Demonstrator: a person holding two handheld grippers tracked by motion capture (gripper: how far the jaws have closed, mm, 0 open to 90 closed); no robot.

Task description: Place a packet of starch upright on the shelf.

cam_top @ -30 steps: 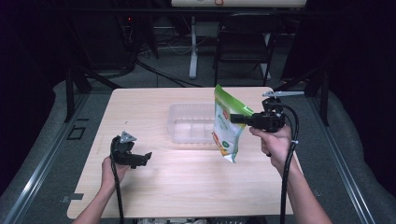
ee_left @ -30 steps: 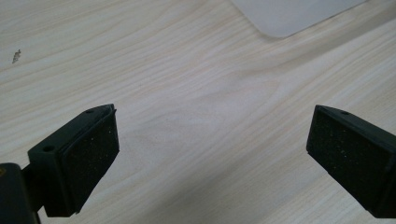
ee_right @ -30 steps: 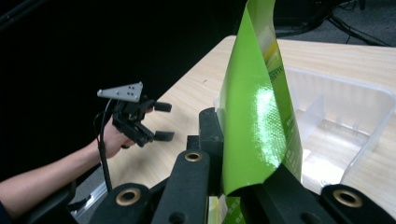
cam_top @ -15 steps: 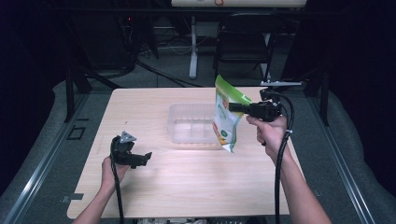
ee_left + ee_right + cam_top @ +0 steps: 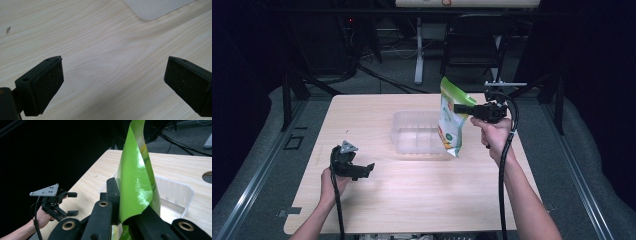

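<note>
between the right gripper (image 5: 460, 108) jaws hangs the green pouch (image 5: 449, 120), clamped.

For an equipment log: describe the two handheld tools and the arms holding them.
Both tools are black with two flat, dark-padded jaws. The left tool carries a grey three-cornered plate on top. A black cable trails from each along the forearm. The arms are bare, no sleeves in view.

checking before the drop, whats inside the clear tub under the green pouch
The clear tub looks bare inside in the high view. The green pouch, clamped in the right gripper, hangs over its right end and covers that corner, so that part cannot be checked.
</note>
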